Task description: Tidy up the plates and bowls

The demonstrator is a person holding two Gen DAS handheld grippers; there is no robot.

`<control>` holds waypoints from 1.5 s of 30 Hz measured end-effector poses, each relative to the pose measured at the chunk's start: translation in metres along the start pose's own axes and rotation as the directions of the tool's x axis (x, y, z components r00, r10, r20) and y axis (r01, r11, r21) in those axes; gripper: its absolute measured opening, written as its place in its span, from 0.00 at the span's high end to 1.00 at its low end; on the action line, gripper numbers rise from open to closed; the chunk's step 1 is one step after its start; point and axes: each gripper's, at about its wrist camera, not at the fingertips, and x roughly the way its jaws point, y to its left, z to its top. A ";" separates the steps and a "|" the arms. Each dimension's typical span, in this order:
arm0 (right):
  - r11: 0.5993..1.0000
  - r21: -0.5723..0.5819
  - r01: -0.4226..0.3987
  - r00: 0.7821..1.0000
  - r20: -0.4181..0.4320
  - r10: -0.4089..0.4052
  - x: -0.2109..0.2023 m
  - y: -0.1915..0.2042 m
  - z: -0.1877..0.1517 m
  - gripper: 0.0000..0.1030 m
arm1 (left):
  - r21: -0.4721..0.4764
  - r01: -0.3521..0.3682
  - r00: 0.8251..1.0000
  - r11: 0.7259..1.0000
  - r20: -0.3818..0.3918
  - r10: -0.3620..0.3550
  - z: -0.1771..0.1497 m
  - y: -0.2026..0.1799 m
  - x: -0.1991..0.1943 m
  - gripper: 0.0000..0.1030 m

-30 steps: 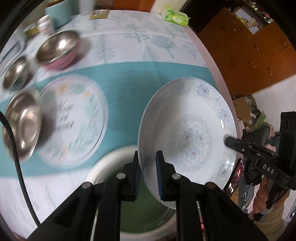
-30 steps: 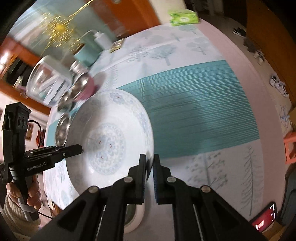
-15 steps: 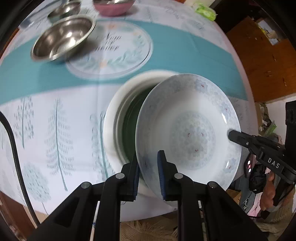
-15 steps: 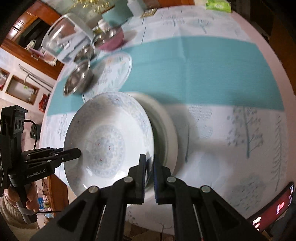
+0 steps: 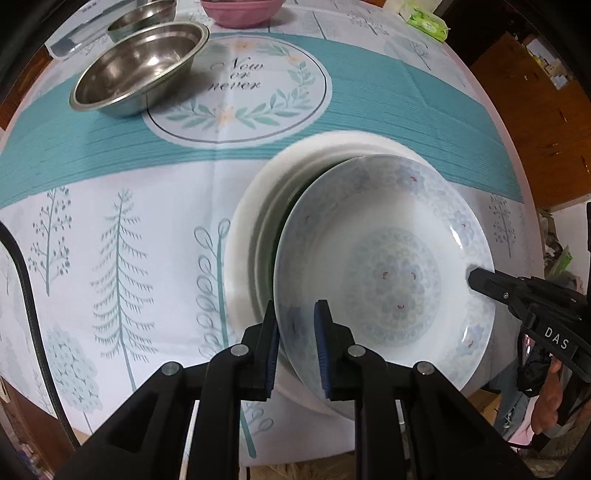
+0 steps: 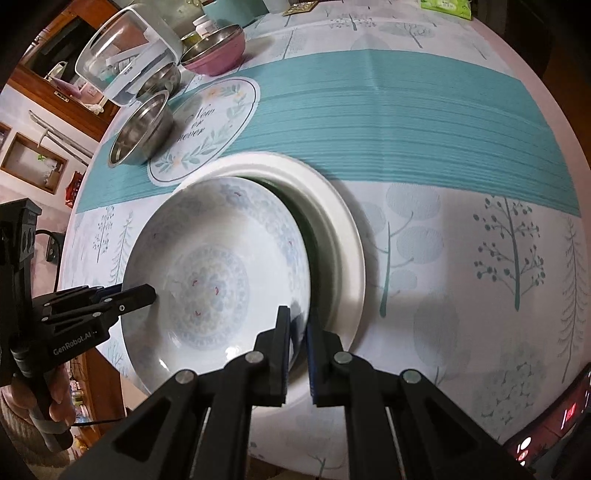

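The patterned plate [image 5: 391,280], white and deep with pale blue floral bands and a round medallion at its centre, has its near rim between the fingers [image 5: 267,350] of the left wrist view and its opposite rim between the fingers [image 6: 282,354] of the right wrist view. It sits tilted and off-centre over a larger white plate [image 5: 251,206] with a dark green well. Beyond the fingertips a steel bowl [image 5: 138,68] stands upright, a second steel bowl [image 5: 142,14] and a pink bowl [image 5: 240,11] farther off.

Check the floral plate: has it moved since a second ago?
Yes. The floral plate, held by both grippers, then hung over the teal stripe; now it sits lower, over the white dish near the table edge.
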 end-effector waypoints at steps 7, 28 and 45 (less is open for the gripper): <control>0.998 -0.032 0.049 0.999 0.015 -0.049 0.004 0.003 0.004 0.92 | 0.023 -0.038 0.999 0.999 0.012 0.038 0.013 -0.008 0.002 0.84; 0.979 -0.138 0.151 0.988 0.047 -0.146 -0.001 0.020 -0.007 0.71 | 0.003 -0.047 0.996 0.999 0.070 0.047 0.010 0.002 -0.026 0.52; 0.980 -0.180 0.082 0.976 0.212 -0.042 -0.083 0.059 -0.033 0.66 | -0.040 -0.025 0.968 0.999 0.250 0.034 -0.038 0.007 -0.130 0.21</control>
